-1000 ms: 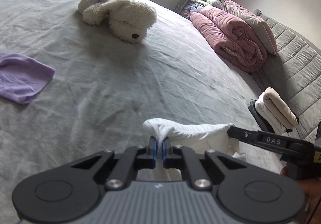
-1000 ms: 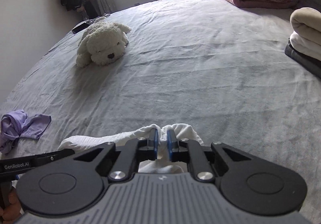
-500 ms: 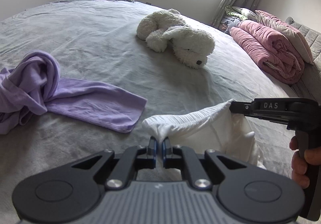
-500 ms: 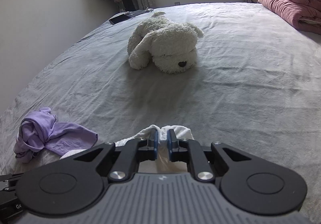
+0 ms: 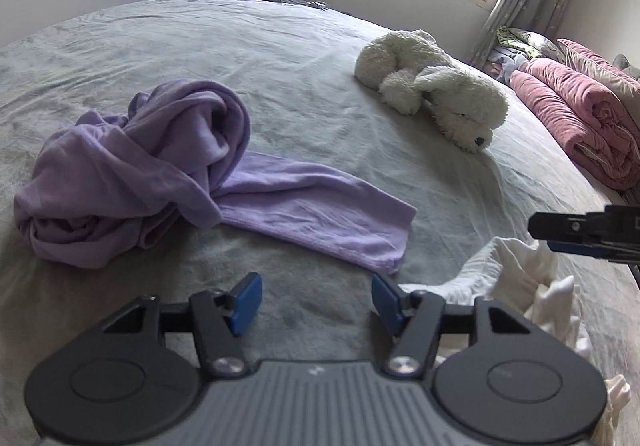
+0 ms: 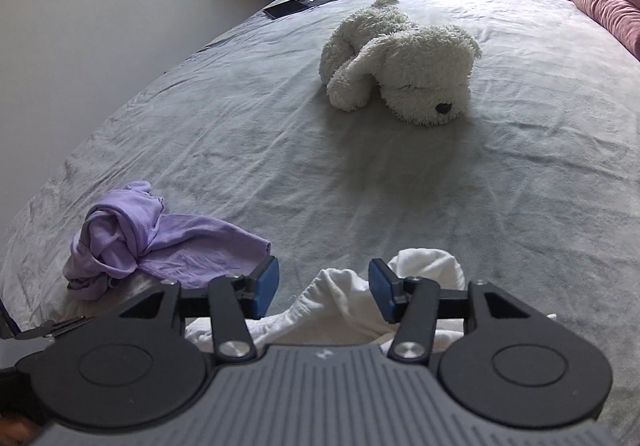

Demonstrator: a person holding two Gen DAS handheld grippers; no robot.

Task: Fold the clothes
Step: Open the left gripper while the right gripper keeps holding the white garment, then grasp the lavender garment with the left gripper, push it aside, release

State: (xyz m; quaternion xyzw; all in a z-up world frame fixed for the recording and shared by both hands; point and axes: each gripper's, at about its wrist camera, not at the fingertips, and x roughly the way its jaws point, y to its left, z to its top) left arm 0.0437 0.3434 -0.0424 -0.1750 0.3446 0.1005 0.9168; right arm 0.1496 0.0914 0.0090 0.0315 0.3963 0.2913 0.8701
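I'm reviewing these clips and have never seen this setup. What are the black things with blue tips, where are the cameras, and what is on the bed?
Each is a hand-held gripper; a person carries one per hand. A camera on each looks forward along its two fingers. The left hand-held gripper and the right hand-held gripper both stand open and hold nothing. A crumpled white garment lies under the right one. On the grey bed also lie a bunched purple garment, a plush dog, a pink quilt and a dark flat device at the far edge.
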